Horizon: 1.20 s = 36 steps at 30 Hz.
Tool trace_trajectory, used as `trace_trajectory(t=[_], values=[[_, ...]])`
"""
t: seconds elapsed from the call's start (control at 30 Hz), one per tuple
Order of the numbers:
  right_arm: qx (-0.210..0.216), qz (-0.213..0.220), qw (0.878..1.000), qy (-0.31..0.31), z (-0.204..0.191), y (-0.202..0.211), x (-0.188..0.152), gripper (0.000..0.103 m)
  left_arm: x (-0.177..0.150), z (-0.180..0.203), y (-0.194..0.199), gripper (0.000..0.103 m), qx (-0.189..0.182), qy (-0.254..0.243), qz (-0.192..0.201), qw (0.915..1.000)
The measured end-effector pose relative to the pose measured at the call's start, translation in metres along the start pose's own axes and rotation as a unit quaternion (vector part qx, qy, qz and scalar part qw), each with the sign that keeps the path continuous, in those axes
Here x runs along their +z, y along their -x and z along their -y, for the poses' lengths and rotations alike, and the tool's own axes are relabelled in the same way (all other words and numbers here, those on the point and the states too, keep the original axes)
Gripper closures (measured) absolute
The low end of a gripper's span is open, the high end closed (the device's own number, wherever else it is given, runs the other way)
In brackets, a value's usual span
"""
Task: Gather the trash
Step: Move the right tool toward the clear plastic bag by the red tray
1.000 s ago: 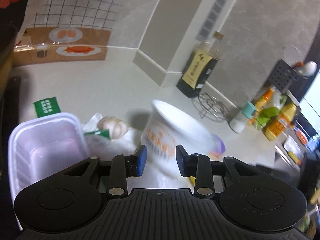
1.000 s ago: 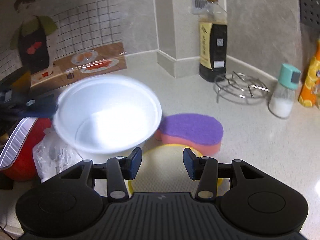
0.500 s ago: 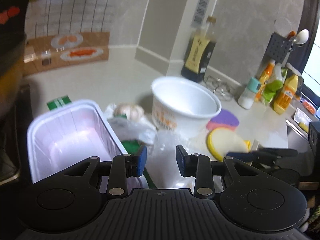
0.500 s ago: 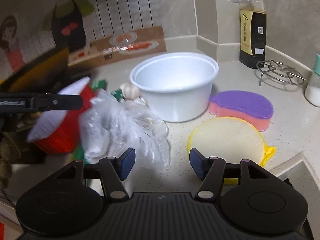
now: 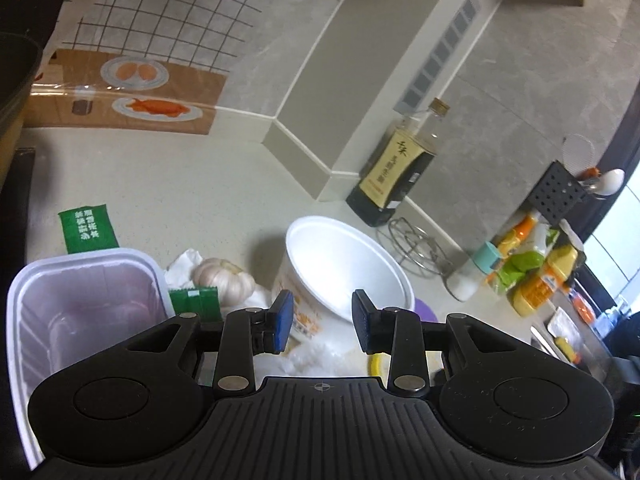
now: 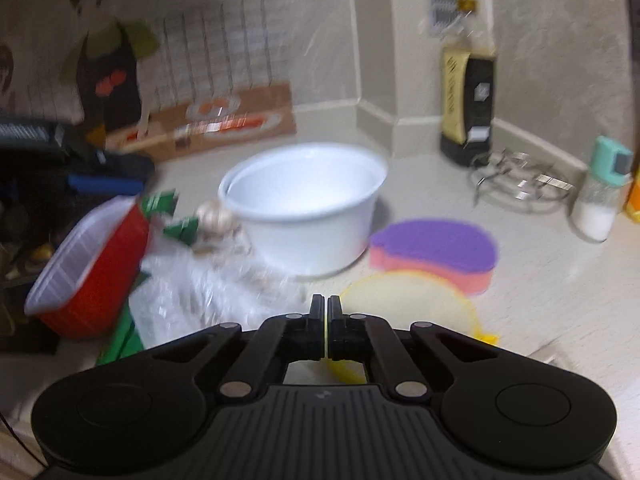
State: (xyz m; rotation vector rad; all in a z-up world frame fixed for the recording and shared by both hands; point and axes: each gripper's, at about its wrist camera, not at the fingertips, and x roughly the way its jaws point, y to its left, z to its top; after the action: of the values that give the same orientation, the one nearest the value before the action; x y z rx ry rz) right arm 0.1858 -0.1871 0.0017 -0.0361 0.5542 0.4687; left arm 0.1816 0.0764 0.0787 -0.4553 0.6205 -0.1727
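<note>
While the right tongs (image 6: pixel 325 312) sit pressed together on nothing, the clear bag (image 6: pixel 208 300) lies just ahead to their left, against the bowl (image 6: pixel 308 204). Reopening them over a raised fold looks best. Left tongs (image 5: pixel 322 318) stand spread and empty, tub (image 5: pixel 84 312) at their left.

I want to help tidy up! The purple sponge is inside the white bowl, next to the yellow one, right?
Not quite. The purple sponge lies on the counter beside the white bowl, not inside it; the bowl looks empty. It is next to the yellow one. The right wrist view shows this.
</note>
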Motion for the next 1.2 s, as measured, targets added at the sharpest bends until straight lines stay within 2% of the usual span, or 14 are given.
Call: trace_trajectory(t=[0.17,0.37,0.47,0.53,0.6,0.67,0.73,0.77,0.83,0.9,0.97,1.03,1.13,1.2], values=[[-0.004,0.018,1.0,-0.014,0.02,0.013,0.004,0.102,0.009,0.003,-0.031,0.067,0.019,-0.004,-0.009,0.9998],[0.0,0.015,1.0,-0.003,0.024,0.011,-0.011,0.101,0.014,0.004,-0.068,0.067,0.091,-0.006,-0.006,0.9959],[-0.004,0.019,1.0,-0.01,0.028,0.01,-0.015,0.089,0.011,0.003,-0.079,0.067,0.095,-0.004,-0.015,0.9953],[-0.014,0.022,1.0,-0.01,0.032,0.008,-0.015,0.064,0.007,0.005,-0.082,0.067,0.097,-0.014,-0.019,0.995],[-0.019,0.018,1.0,-0.013,0.036,0.004,-0.016,0.051,0.004,0.006,-0.085,0.068,0.099,-0.029,-0.021,0.9944],[-0.018,0.008,1.0,-0.019,0.041,-0.003,-0.017,0.051,0.001,0.008,-0.084,0.07,0.1,-0.046,-0.014,0.9938],[-0.025,0.002,0.999,-0.036,0.047,-0.01,-0.02,0.051,-0.001,0.011,-0.082,0.08,0.1,-0.062,-0.016,0.993],[-0.029,0.001,0.999,-0.044,0.049,-0.013,-0.021,0.051,-0.002,0.012,-0.081,0.08,0.097,-0.067,-0.021,0.9929],[-0.023,0.002,0.998,-0.053,0.05,-0.014,-0.023,0.051,-0.002,0.011,-0.078,0.084,0.088,-0.062,-0.029,0.9938],[-0.011,0.016,0.999,-0.047,0.043,-0.008,-0.022,0.051,-0.002,0.006,-0.073,0.087,0.063,-0.045,-0.028,0.9966],[0.001,0.035,0.999,-0.03,0.032,0.002,-0.016,0.051,-0.002,-0.001,-0.063,0.089,0.031,-0.018,-0.006,0.9993],[0.023,0.049,0.998,-0.01,0.018,0.013,-0.01,0.049,0.001,-0.002,-0.053,0.093,0.021,-0.01,0.014,0.9996],[0.053,0.05,0.997,0.004,-0.001,0.02,-0.004,0.048,0.008,0.001,-0.036,0.093,0.02,-0.026,0.044,0.9985],[0.083,0.034,0.996,0.004,-0.012,0.017,-0.004,0.047,0.012,0.005,-0.028,0.093,0.027,-0.047,0.052,0.9972]])
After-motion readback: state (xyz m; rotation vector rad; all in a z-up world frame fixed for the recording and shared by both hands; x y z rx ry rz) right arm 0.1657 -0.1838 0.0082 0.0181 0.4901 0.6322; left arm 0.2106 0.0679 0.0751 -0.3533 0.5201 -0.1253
